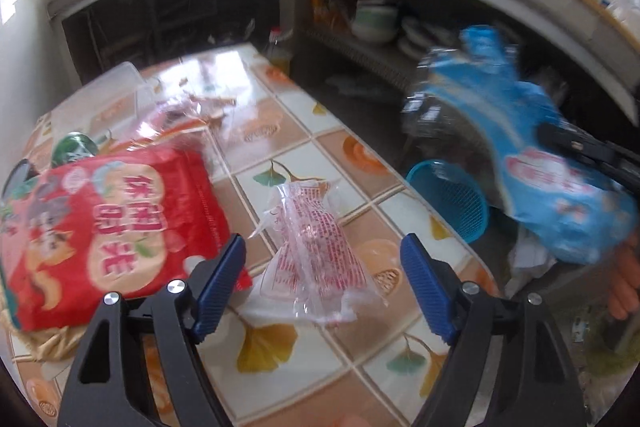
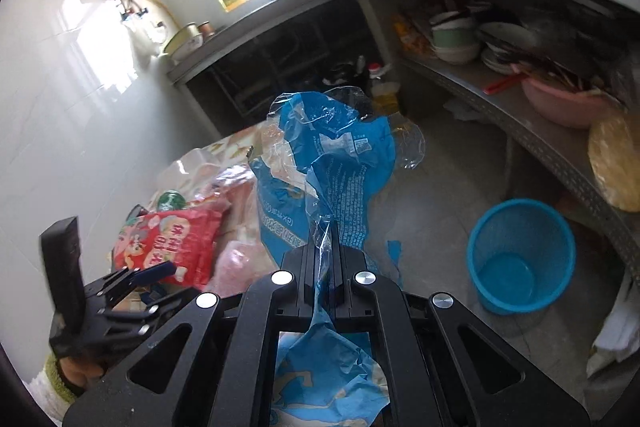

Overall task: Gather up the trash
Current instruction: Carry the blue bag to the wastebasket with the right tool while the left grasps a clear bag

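1. A cramped kitchen: a tiled bench (image 1: 280,131) with ginkgo-leaf motifs stands before grey shelves.
2. The right claw (image 2: 326,247) is clamped tight on a blue wrapper (image 2: 340,155), held out past the bench's edge, near a blue bin (image 2: 520,255) on the floor.
3. The left claw (image 1: 322,259) gapes wide and empty over a clear wrapper (image 1: 316,251) near the bench's front edge, beside a red packet (image 1: 108,227).
4. Advice: centre the blue wrapper over the bin before release; pinch the clear film at its bunched middle.
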Motion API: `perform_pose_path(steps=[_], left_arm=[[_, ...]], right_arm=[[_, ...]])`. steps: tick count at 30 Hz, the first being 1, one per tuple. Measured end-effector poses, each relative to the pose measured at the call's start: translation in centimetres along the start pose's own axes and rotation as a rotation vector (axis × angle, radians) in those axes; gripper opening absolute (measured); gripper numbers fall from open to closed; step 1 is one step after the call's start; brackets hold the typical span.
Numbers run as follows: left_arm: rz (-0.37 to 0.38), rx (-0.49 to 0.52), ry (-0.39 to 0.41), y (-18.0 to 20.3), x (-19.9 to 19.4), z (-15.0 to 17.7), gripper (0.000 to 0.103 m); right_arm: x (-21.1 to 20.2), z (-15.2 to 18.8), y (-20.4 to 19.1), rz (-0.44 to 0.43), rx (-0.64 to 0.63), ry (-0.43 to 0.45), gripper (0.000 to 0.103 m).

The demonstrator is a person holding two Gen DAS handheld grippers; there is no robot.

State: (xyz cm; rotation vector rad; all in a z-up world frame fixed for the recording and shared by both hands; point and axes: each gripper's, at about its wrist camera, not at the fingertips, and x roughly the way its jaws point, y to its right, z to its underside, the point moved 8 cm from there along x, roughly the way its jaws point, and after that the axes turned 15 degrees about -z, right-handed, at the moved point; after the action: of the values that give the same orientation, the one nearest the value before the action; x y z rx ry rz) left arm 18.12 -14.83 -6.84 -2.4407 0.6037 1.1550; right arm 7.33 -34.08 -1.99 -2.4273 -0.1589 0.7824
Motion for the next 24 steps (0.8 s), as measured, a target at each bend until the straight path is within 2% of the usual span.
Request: perform_pose_path(steps=[3,7,8,12,14,17,20,24], left_arm=[[-0.075,0.025,-0.087,0.5,3.2,0.3,0.076],[-0.131,0.044,-0.157,1.0,5.2,1.4,0.059],[-0.144,0.046,-0.166,1.1,5.5,1.5,0.058],[-0.203,0.075,-0.148,1.5,6.0,1.4,0.045],[-0.214,0.077,-0.140,1.4,5.8,1.5,0.035],[-0.228,0.080,-0.121,1.2,5.3,1.1,0.026],[-0.215,0.061,-0.099,1.3,4.3,-0.1,0.024],[-0.143,0.045,-0.042,2.8,2.6,-3.4,0.024]], right_arm=[[-0.2,1.1,2.4,0.020,0.048,-0.013,0.002],[-1.1,2.7,6.2,0.044,0.106,-0.022,0.002],[-1.4,3.1,7.1,0.049,0.123,-0.023,0.002],[-2.0,4.1,9.9,0.077,0.184,-0.021,0.002],[-2.4,4.6,11.1,0.089,0.209,-0.017,0.002],[-2.8,5.6,12.9,0.109,0.243,-0.015,0.002],[-3.0,6.4,14.7,0.130,0.286,-0.014,0.002],[-2.9,7.4,17.0,0.169,0.339,-0.011,0.002]])
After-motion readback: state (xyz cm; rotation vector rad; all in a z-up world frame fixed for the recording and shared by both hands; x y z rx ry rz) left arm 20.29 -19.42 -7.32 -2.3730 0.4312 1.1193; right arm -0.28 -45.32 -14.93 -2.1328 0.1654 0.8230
